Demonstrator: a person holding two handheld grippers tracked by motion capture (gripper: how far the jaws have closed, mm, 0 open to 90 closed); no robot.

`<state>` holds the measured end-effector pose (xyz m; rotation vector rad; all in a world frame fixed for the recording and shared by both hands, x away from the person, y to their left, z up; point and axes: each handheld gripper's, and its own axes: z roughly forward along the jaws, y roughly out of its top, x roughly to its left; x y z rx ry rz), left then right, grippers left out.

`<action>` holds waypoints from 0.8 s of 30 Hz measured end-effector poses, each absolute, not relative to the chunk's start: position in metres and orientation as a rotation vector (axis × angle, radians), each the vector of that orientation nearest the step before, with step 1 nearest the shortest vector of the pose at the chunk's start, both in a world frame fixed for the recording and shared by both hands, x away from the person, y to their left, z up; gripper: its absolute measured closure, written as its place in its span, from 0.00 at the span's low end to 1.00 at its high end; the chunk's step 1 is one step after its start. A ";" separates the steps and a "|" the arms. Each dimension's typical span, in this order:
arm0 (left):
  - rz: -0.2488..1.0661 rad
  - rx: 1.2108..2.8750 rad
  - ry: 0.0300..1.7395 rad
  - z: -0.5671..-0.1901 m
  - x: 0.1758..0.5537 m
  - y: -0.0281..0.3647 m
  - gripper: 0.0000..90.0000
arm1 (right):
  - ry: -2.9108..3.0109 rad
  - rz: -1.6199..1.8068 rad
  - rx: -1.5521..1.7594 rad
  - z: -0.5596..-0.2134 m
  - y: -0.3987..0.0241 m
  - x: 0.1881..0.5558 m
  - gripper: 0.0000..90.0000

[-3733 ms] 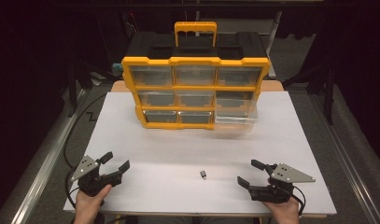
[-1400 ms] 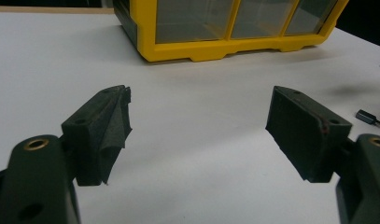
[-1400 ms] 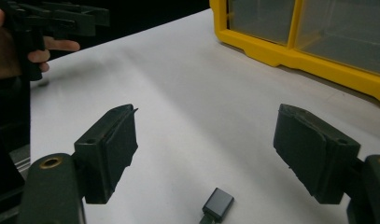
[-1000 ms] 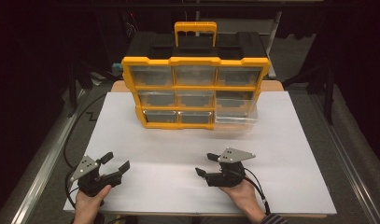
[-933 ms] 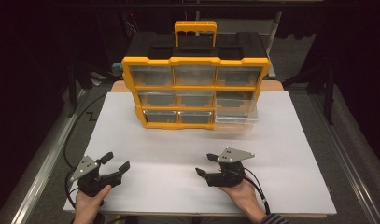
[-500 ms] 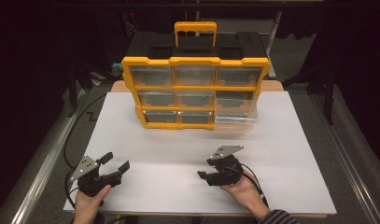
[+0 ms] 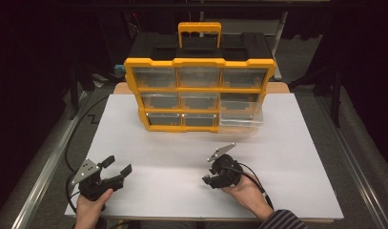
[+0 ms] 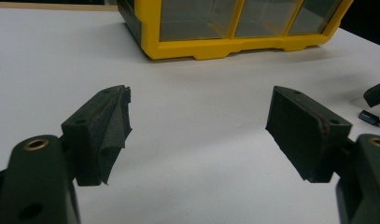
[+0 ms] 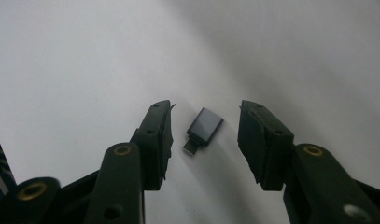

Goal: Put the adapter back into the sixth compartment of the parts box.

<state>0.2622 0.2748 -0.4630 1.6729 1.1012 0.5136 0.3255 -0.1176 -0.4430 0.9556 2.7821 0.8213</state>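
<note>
A small dark USB-style adapter lies flat on the white tabletop. My right gripper points down over it with a jaw on either side. The jaws have just been closing, and a gap remains between each pad and the adapter. In the high view my right gripper sits at the front middle of the table and covers the adapter. My left gripper rests at the front left, open with nothing between its jaws. From the left gripper view the adapter lies far to the right.
A yellow organizer with clear drawers and a handle stands at the back middle. Its bottom right drawer is pulled out toward me. Black cables trail from both grippers off the front edge.
My right gripper moved from the front right to the middle, tipped down over the adapter, and its jaws narrowed around it. The left gripper stayed put.
</note>
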 end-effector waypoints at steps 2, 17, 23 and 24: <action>0.513 1.673 1.101 -0.463 0.262 0.275 0.25 | 2.798 0.789 0.955 -0.445 -0.116 0.327 0.66; 0.514 1.673 1.101 -0.463 0.262 0.274 0.25 | 2.802 0.700 0.912 -0.446 -0.109 0.328 0.79; 0.514 1.675 1.100 -0.463 0.262 0.274 0.25 | 2.791 0.681 0.881 -0.446 -0.108 0.328 0.85; 0.513 1.675 1.100 -0.463 0.262 0.274 0.25 | 2.791 0.681 0.881 -0.446 -0.108 0.328 0.85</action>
